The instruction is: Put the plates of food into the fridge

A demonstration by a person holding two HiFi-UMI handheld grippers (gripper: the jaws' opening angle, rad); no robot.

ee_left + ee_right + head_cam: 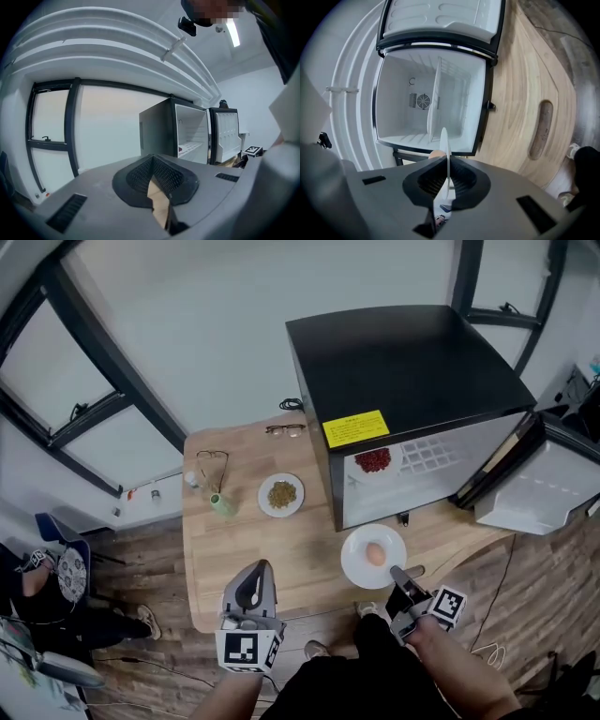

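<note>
Item: plates of food, three in sight; step in hand, by judgement, is carrying the second plate to the fridge. Fridge (403,362): black top, at 2 o'clock in the head view, standing on the wooden table (234,559), its door (539,488) swung wide at 3 o'clock. Plate of red food (374,461): already inside, on the wire shelf (427,456). Plate with the egg (356,561): white, at 5 o'clock, just in front of the open fridge and below its mouth; the egg (375,554) sits near the middle. Right gripper (398,576): jaws clamped on this plate's near rim, which shows edge-on between the pads in the right gripper view, with the open fridge straight ahead. Plate of greenish-brown food (281,495): on the table at 9 o'clock from the fridge, untouched, well apart from both grippers. Left gripper (258,570): at 6 o'clock over the table's near edge, jaws closed together on nothing. Sundries: two pairs of glasses (284,430) (213,465) at the table's far side. Next move, by judgement: bring the held plate level and forward into the compartment, clearing the frame, the door and the red-food plate, keep it flat so the egg does not roll, set it down, then release.
</note>
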